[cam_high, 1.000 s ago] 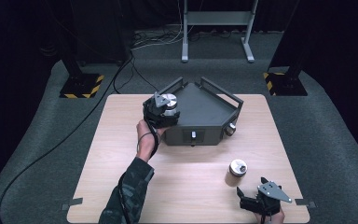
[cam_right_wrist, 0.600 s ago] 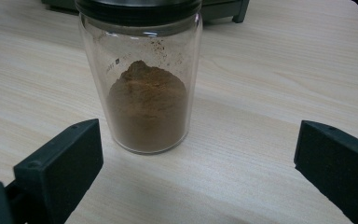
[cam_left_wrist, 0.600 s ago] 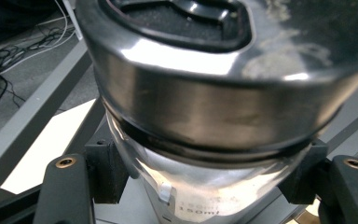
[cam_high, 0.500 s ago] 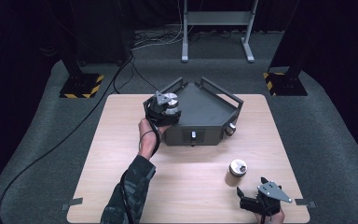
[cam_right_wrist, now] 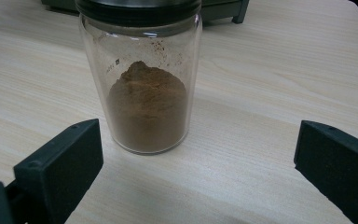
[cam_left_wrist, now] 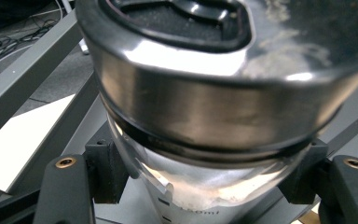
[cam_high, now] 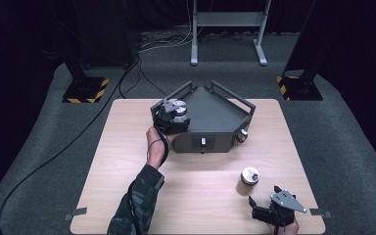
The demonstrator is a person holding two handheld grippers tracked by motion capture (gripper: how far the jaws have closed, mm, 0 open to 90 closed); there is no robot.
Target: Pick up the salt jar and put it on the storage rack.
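Note:
My left gripper (cam_high: pixel 172 120) is shut on a glass jar (cam_high: pixel 177 106) with a steel lid, held at the left corner of a dark grey metal tray (cam_high: pixel 220 115). In the left gripper view the jar (cam_left_wrist: pixel 214 93) is very close, and my left gripper (cam_left_wrist: pixel 209 179) has a jaw pressed against each side of the glass. A second jar (cam_high: pixel 248 180), holding brown powder, stands on the wooden table near the front right. My right gripper (cam_high: pixel 265 199) is just behind it, open. In the right gripper view the powder jar (cam_right_wrist: pixel 144 102) stands upright beyond my right gripper (cam_right_wrist: pixel 200 144), untouched.
The tray has raised rails and a small knob (cam_high: pixel 243 134) on its front right side. Black stands with striped bases (cam_high: pixel 85 90) are on the floor at either side, with cables (cam_high: pixel 142 73) and a metal frame (cam_high: pixel 225 29) behind the table (cam_high: pixel 127 196).
My left hand has shifted slightly at the tray's left corner with the steel-lidded jar still in its grip. The right gripper and the powder jar have not moved.

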